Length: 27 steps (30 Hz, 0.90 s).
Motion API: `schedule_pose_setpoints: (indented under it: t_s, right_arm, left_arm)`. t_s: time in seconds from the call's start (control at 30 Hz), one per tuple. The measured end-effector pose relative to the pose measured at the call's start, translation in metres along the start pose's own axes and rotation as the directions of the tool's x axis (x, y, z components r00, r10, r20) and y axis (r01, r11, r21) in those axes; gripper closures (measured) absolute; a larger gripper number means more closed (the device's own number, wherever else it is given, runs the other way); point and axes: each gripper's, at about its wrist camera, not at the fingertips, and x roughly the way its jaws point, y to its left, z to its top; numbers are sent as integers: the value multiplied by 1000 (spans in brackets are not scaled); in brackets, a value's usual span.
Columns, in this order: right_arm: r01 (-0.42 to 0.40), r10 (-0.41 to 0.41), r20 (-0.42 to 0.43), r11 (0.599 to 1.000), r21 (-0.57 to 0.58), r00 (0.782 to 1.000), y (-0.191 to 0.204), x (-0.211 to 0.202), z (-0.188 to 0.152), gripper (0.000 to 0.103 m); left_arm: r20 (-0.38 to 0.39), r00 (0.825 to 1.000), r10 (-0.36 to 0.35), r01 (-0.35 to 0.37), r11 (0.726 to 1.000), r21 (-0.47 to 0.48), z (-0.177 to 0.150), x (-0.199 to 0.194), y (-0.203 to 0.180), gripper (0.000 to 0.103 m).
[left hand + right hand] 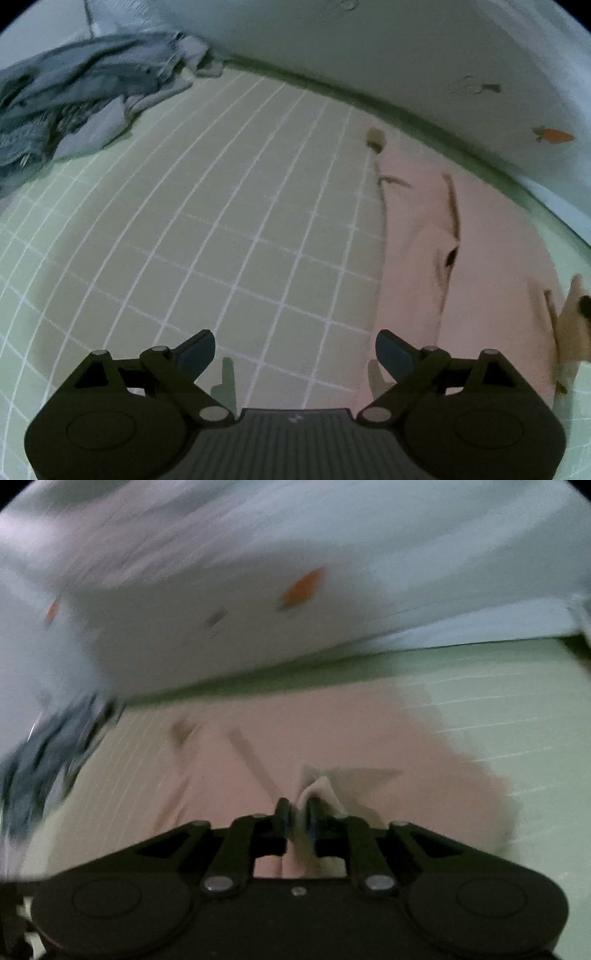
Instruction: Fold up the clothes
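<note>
What the two views leave unclear

The right wrist view is smeared by motion: the white cover (258, 602) with orange marks (301, 587) shows only streaks, and the dark blue-grey heap (48, 753) at the left edge is too blurred to say what garments it holds. The pale fabric corner (319, 794) runs down between the fingers of the right gripper (297, 814), and its lower part is hidden behind them. In the left wrist view the pink garment (476, 258) is cut off by the right edge, its near end covered by the left gripper (295, 350). The small brown thing (375, 137) by its far corner is too small to identify
</note>
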Motion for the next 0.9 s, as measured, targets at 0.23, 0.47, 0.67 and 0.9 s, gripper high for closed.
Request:
schedule_pose_setpoints:
  t_s: [0.23, 0.47, 0.67, 0.9]
  right_arm:
    - [61, -61, 12, 998, 11, 998, -4, -20, -14, 38]
    - [282, -289, 34, 950, 135, 957, -63, -60, -35, 24]
    - [400, -405, -26, 887, 230, 914, -109, -73, -61, 22]
    - [450, -442, -96, 844, 291, 892, -144, -63, -66, 22]
  left_arm:
    - [7, 1000, 1, -1, 1000, 5, 0, -6, -5, 9]
    - [46, 997, -63, 57, 991, 121, 4, -11, -54, 9]
    - [45, 991, -126, 110, 960, 259, 6, -4, -112, 9]
    - [-11, 973, -232, 219, 903, 370, 8, 16, -174, 11]
